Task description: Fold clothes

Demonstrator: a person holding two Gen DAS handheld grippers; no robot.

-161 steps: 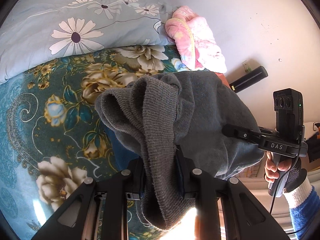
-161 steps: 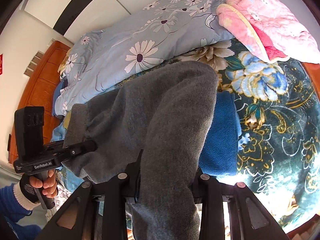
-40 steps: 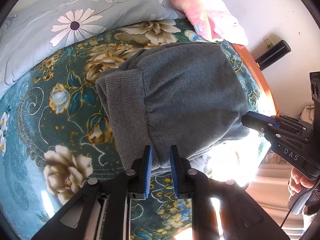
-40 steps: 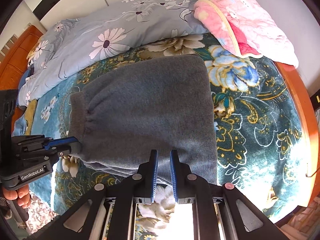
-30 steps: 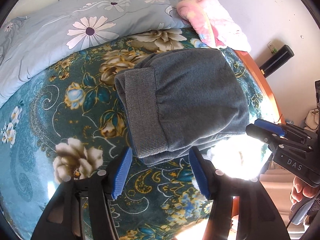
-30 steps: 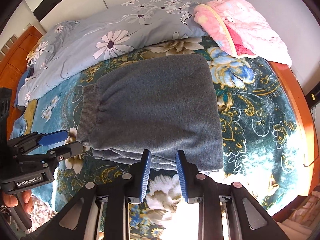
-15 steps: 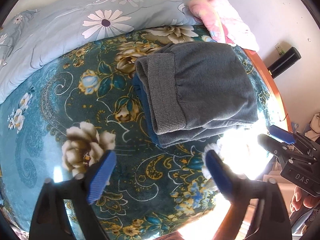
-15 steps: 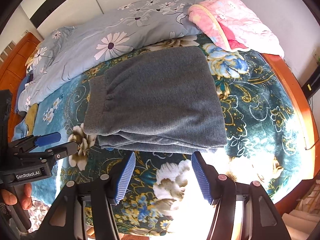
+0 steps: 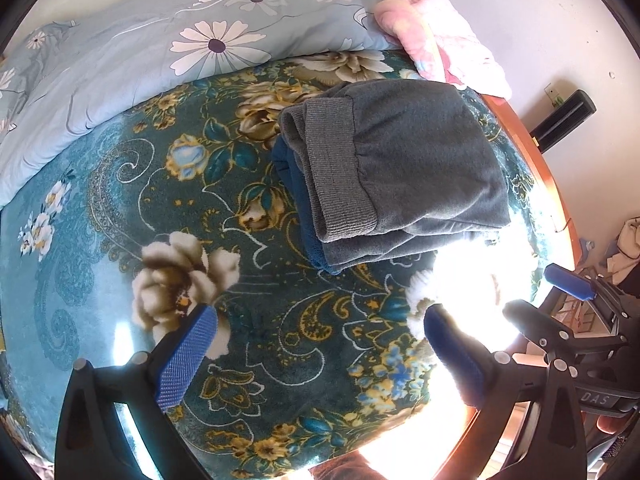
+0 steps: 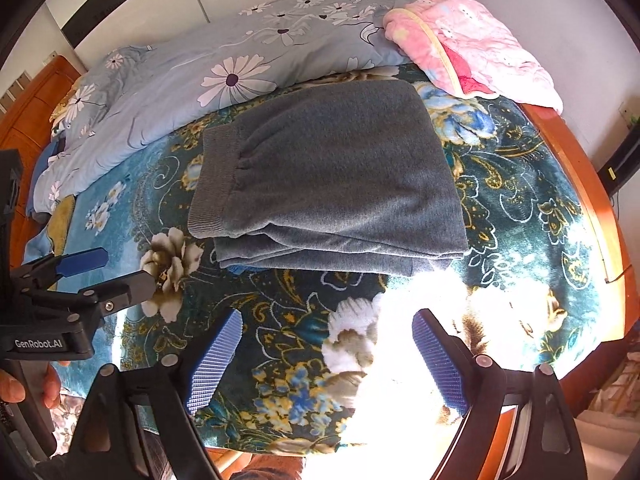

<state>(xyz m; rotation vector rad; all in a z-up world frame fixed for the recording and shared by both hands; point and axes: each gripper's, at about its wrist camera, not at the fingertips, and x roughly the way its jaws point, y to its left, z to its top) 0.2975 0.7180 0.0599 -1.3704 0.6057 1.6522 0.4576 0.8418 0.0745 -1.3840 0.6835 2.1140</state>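
Observation:
A grey sweater point(image 9: 404, 160) point(image 10: 336, 184) lies folded in a neat rectangle on the teal floral bedspread point(image 9: 160, 208) point(image 10: 520, 208), its ribbed hem on the left side. A folded dark blue garment point(image 9: 298, 196) peeks out beneath it. My left gripper point(image 9: 320, 324) hovers near the bed's front edge, back from the pile, open with nothing between its blue pads. My right gripper point(image 10: 326, 322) is also drawn back from the sweater; its jaws are opening and hold nothing. Each gripper shows in the other's view: the right gripper point(image 9: 556, 292) and the left gripper point(image 10: 104, 272).
A light blue daisy-print quilt point(image 9: 168, 52) point(image 10: 208, 80) is bunched at the back of the bed. A pink padded garment point(image 9: 444, 48) point(image 10: 476, 48) lies at the back right corner. The wooden bed frame point(image 9: 536, 160) point(image 10: 588, 176) runs along the right. Strong sunlight glares on the near bedspread.
Both grippers let go of the sweater's near edge, opened wide and pulled back from it. The sweater stays folded on the blue garment.

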